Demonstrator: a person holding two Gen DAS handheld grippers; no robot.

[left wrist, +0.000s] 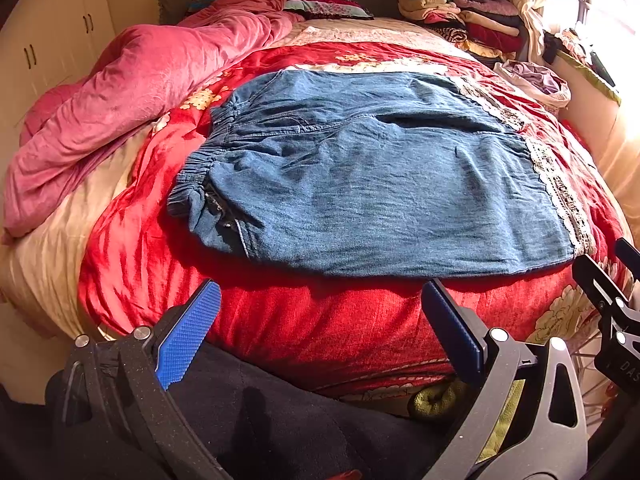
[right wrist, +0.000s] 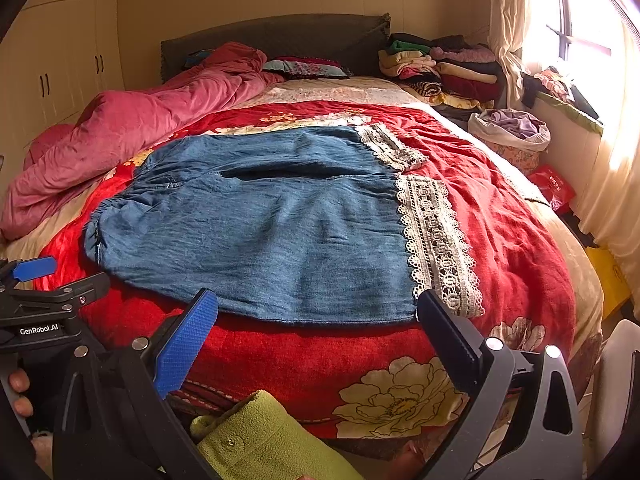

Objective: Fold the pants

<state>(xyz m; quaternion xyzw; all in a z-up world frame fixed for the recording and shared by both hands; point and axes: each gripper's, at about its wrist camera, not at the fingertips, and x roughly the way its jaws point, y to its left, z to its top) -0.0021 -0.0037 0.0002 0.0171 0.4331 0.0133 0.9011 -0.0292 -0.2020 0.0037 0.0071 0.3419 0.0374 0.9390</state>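
Denim pants (right wrist: pixel 276 224) lie flat on bed (right wrist: pixel 304 364), long axis left–right, lace hems probably nearest right gripper (right wrist: pixel 316 312); left gripper (left wrist: pixel 320 300) faces waistband side; both sets of fingers apart, empty.

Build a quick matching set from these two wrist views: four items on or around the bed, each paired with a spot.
Items:
1. denim pants
2. pink duvet
3. stack of folded clothes
4. lace trim

Places:
A. bunched along the bed's left side
B. piled by the headboard, near the window
C. spread flat mid-bed on the red blanket
D. along the leg hems, at the pants' right end

Pairs: 1-C, 2-A, 3-B, 4-D

Both the left tongs and right tongs are open, short of the pants' near edge.
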